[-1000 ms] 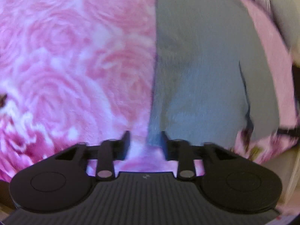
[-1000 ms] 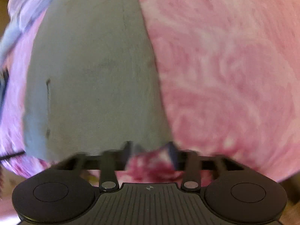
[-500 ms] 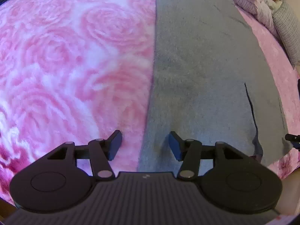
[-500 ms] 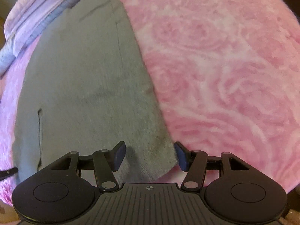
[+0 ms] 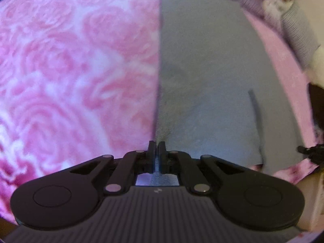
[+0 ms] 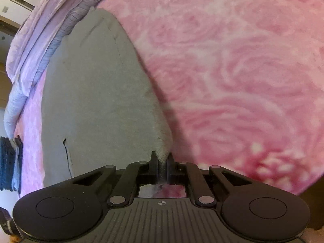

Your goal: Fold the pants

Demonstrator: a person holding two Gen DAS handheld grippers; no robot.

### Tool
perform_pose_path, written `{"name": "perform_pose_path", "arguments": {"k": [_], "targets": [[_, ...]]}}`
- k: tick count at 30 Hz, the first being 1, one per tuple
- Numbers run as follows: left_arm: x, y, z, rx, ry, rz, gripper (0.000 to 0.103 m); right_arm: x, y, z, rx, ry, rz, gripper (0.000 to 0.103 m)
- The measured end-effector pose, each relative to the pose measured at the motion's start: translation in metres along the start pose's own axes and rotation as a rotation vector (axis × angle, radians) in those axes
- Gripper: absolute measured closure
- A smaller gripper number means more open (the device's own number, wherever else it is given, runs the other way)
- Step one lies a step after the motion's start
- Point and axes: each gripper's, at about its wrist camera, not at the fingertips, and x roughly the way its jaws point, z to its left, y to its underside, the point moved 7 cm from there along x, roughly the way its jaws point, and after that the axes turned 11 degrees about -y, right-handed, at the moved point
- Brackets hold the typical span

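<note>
1. The left gripper [image 5: 156, 147] is clamped tight on the left edge of the grey pants [image 5: 204, 77], a strip of cloth pinched between its fingers.
2. The right gripper [image 6: 161, 160] is closed on the pants' right corner [image 6: 97, 105], cloth bunched between the pads.
3. The pants lie flat ahead of both grippers on a pink rose-patterned blanket [image 5: 70, 64], stretching away toward folded lilac bedding [image 6: 40, 40].

Grey pants [image 5: 206, 85] on pink rose blanket [image 5: 66, 77]
</note>
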Motion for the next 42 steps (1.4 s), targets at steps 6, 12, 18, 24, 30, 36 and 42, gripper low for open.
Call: {"name": "perform_pose_path", "arguments": {"k": [6, 12, 18, 24, 30, 36, 42], "targets": [[-0.010, 0.001, -0.024, 0.205, -0.177, 0.050, 0.082, 0.016, 0.011, 0.032, -0.321, 0.369, 0.178, 0.056], [-0.048, -0.036, -0.057, 0.210, -0.138, -0.112, 0.067, -0.006, -0.010, 0.121, -0.626, 0.361, -0.097, 0.042], [0.004, -0.086, -0.125, 0.191, -0.056, -0.224, 0.063, 0.077, -0.021, 0.180, -0.665, 0.144, -0.064, 0.042], [0.036, -0.042, -0.139, 0.220, -0.147, -0.199, 0.061, 0.110, 0.025, 0.140, -0.693, 0.216, -0.019, 0.042], [0.010, 0.048, -0.123, 0.208, -0.215, -0.104, 0.060, 0.057, 0.094, 0.088, -0.661, 0.258, 0.084, 0.038], [-0.050, 0.087, -0.127, 0.138, -0.186, -0.019, 0.064, 0.000, 0.115, 0.068, -0.530, 0.211, 0.237, 0.038], [-0.157, 0.074, -0.160, 0.174, -0.212, -0.167, 0.046, -0.097, 0.102, 0.125, -0.555, 0.066, 0.129, 0.036]]}}
